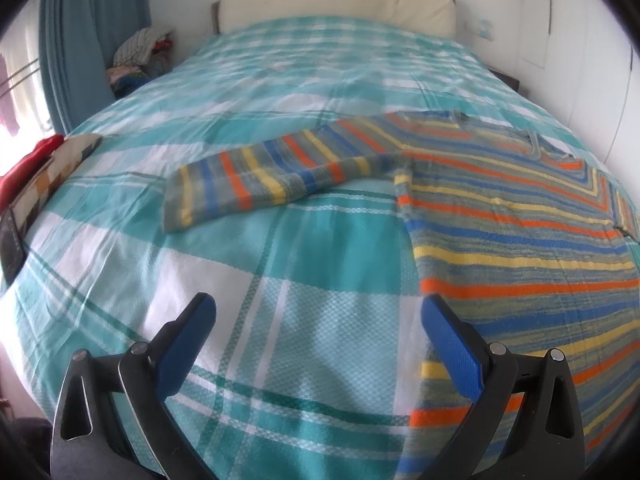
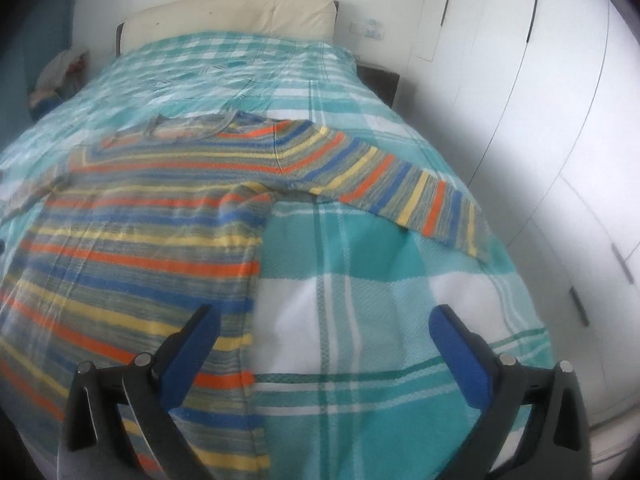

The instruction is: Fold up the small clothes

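Observation:
A striped sweater point(image 1: 520, 240) in orange, blue, yellow and grey lies flat on the bed, sleeves spread. Its one sleeve point(image 1: 272, 176) stretches out to the left in the left wrist view. In the right wrist view the sweater body point(image 2: 140, 248) fills the left and the other sleeve point(image 2: 400, 192) runs to the right. My left gripper point(image 1: 318, 304) is open and empty above the cover, just left of the sweater's side edge. My right gripper point(image 2: 324, 316) is open and empty at the sweater's other side edge, its left finger point(image 2: 192, 344) over the fabric.
The bed has a teal and white checked cover point(image 1: 240, 280) and a cream headboard point(image 1: 336, 0). White wardrobe doors point(image 2: 540, 120) stand close on the right. A pile of clothes point(image 1: 140, 52) and a blue curtain point(image 1: 76, 40) are at the far left. Cushions point(image 1: 40, 168) lie at the bed's left edge.

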Available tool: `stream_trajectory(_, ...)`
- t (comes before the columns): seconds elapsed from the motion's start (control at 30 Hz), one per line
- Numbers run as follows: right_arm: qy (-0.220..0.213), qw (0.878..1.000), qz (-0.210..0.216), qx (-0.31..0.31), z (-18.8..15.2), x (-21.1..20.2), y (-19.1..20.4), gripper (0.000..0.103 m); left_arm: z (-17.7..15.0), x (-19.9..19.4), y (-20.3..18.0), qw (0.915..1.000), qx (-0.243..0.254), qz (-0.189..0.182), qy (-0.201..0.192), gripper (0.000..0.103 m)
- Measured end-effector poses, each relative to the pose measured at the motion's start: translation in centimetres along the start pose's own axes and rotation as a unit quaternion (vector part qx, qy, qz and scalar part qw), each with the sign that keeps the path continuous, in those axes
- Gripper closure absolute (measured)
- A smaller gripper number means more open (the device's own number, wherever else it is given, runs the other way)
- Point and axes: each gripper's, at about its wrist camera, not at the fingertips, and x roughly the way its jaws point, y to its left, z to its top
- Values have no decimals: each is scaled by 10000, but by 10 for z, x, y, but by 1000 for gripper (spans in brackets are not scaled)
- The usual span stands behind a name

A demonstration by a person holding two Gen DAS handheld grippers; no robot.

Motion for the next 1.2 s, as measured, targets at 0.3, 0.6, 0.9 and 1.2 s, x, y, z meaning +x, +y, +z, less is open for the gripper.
stream_trajectory(0.3,-534,9981,-168,-266,35,-60,22,0,1,0,3,9999,-113,-8,18,1)
stream_trajectory(0.6,-365,9962,-613,-506,40,-63,28,0,1,-1,2,9999,-125,-18,36,1)
stream_trajectory(0.9,-281,9953,-748,-546,38,-59,26,0,1,-1,2,9999,-133,-18,51,1)
stream_trajectory(1.2,-193,9949,-806,-576,33,-53,25,0,-1,1,3,9999,-137,4,90,1)
